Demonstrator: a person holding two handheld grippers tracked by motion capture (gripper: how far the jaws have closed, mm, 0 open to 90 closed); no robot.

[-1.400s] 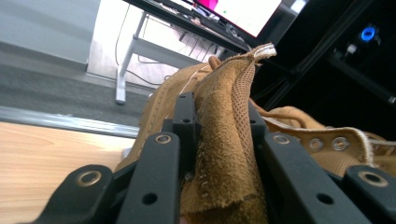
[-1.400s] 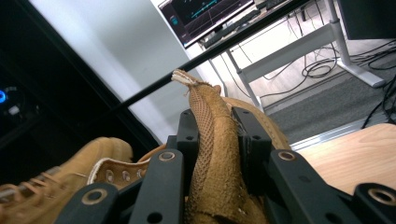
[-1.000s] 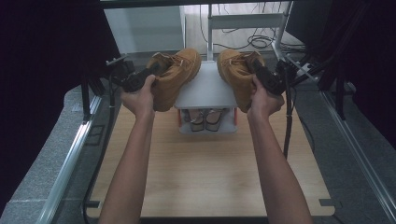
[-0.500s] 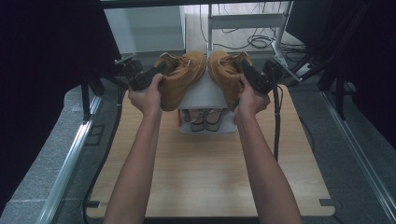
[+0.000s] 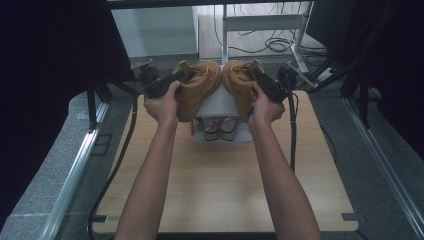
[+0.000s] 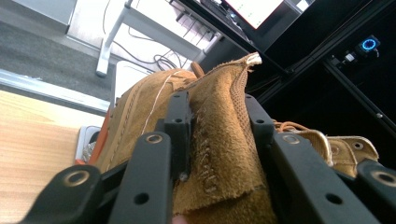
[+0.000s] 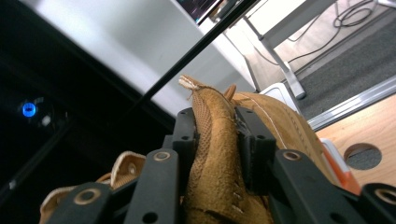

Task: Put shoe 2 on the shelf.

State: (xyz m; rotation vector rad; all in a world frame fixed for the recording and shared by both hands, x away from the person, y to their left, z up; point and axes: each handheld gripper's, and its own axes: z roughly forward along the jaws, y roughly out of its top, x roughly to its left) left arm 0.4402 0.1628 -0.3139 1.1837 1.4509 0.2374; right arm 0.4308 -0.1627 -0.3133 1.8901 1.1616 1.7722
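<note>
Two tan suede boots sit side by side on top of the white rack (image 5: 220, 102) at the far middle of the table (image 5: 220, 185), toes pointing away from you. You hold the left boot (image 5: 197, 90) with the left gripper (image 5: 175, 80) and the right boot (image 5: 240, 85) with the right gripper (image 5: 257, 75), each taken by the raised collar at the heel. That hold makes sense: the collar is a thin flap that fits between the jaws, and it lets you steer each boot level onto the shelf top.

Both grippers' jaws have just been opening, with the suede between them. In the left gripper view the collar (image 6: 219, 135) lies against the left pad with some slack at the right one; in the right gripper view the collar (image 7: 212, 140) looks pinched on both sides.

Under the top shelf a pair of sandals (image 5: 220, 127) occupies the lower level. Cables (image 5: 292, 130) trail near your right forearm. Nothing blocks a straight withdrawal towards you.
</note>
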